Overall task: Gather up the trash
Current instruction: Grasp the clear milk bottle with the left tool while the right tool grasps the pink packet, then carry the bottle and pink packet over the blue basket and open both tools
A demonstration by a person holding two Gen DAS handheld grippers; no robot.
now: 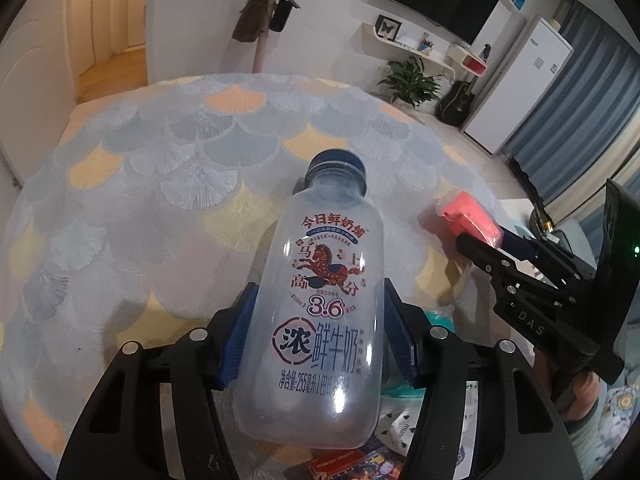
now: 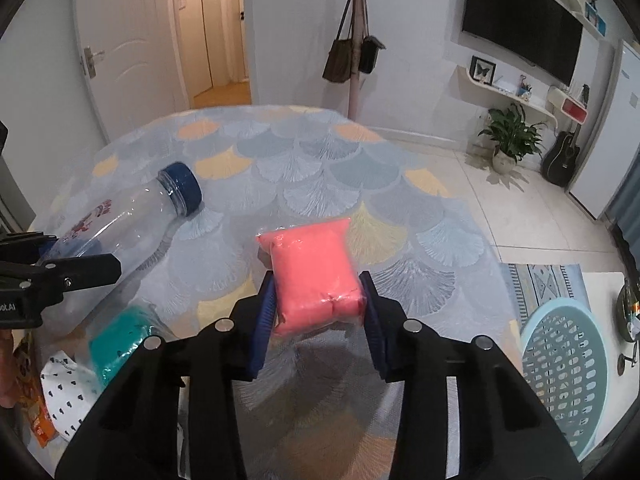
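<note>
in the left wrist view, an empty milk bottle [image 1: 320, 312] is clamped low on its body by the left gripper [image 1: 316, 344], cap pointing to the top of the frame, held above the tabletop [image 1: 160, 184], presumably for carrying off. at right the right gripper [image 1: 480, 236] is seen holding a pink packet [image 1: 468, 216].

in the right wrist view, the packet [image 2: 316, 272] is pinched at its lower end. a perforated basket [image 2: 568, 364] sits at lower right, possibly the bin. teal wrapper [image 2: 116, 340] and other litter remain at lower left.
</note>
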